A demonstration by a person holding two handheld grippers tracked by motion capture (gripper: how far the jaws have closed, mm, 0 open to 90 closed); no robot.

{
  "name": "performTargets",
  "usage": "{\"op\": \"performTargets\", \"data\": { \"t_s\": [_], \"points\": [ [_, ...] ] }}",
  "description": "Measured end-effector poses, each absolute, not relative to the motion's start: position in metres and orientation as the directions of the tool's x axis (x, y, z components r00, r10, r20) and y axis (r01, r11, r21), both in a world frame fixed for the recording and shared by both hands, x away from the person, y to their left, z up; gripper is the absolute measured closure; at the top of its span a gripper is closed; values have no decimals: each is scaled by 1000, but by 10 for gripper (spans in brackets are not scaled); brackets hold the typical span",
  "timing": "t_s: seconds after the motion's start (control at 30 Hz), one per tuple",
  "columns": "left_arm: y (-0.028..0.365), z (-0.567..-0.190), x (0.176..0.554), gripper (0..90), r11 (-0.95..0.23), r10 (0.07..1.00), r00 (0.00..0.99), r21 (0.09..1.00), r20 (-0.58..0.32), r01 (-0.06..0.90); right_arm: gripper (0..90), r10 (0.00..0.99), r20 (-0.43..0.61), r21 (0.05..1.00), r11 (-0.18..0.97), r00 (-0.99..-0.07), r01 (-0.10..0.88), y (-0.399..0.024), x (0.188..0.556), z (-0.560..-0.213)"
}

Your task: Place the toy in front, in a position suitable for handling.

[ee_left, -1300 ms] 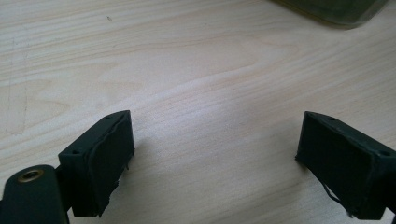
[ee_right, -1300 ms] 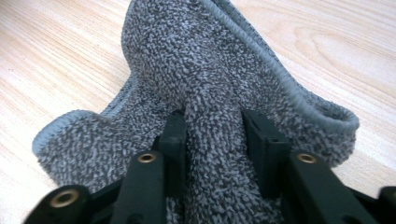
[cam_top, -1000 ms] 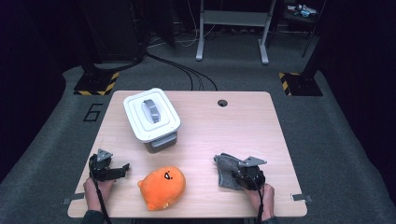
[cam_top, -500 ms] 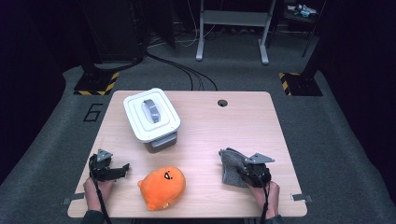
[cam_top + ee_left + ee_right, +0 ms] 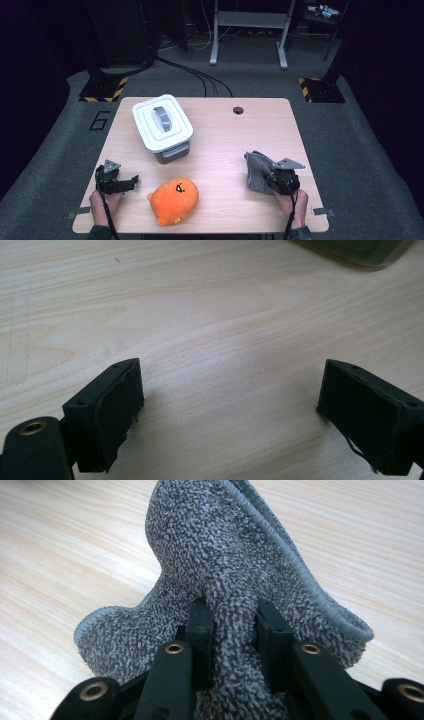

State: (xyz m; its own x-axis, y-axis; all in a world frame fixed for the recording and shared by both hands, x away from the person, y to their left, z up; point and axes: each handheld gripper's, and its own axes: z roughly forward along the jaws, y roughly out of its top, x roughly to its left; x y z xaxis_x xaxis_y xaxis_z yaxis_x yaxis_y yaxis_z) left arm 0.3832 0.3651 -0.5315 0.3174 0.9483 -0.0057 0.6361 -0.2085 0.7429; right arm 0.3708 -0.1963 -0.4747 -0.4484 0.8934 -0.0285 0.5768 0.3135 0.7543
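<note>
Shifted toward the table's right edge and lifted a little, the right gripper [image 5: 278, 176] keeps its jaws pinched on a fold of the grey terry cloth [image 5: 257, 171]

Cloth is gathered and partly raised near the right front corner; carrying and placing it looks still ahead. Left gripper [image 5: 131, 181] waits by the left front corner, jaws wide, holding nothing. An orange plush toy [image 5: 174, 200] sits at the front edge; a lidded white container [image 5: 162, 122] stands further back, neither blocking

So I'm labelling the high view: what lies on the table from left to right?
Left gripper, white-lidded rectangular plastic container, round orange plush toy, small dark round table hole, grey terry cloth, right gripper.
</note>
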Motion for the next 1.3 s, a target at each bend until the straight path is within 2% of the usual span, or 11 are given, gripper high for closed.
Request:
{"op": "performTargets", "data": {
  "t_s": [0.77, 1.3],
  "points": [
    [365, -531, 383, 107, -209, 948, 318, 743, -6, 636, 711, 936, -5, 751, 235, -351, 617, -233, 404, -471],
    [365, -531, 383, 107, -208, 948, 317, 743, -6, 636, 708, 945, -12, 739, 229, -328, 634, -247, 429, -470]
  ]
}}
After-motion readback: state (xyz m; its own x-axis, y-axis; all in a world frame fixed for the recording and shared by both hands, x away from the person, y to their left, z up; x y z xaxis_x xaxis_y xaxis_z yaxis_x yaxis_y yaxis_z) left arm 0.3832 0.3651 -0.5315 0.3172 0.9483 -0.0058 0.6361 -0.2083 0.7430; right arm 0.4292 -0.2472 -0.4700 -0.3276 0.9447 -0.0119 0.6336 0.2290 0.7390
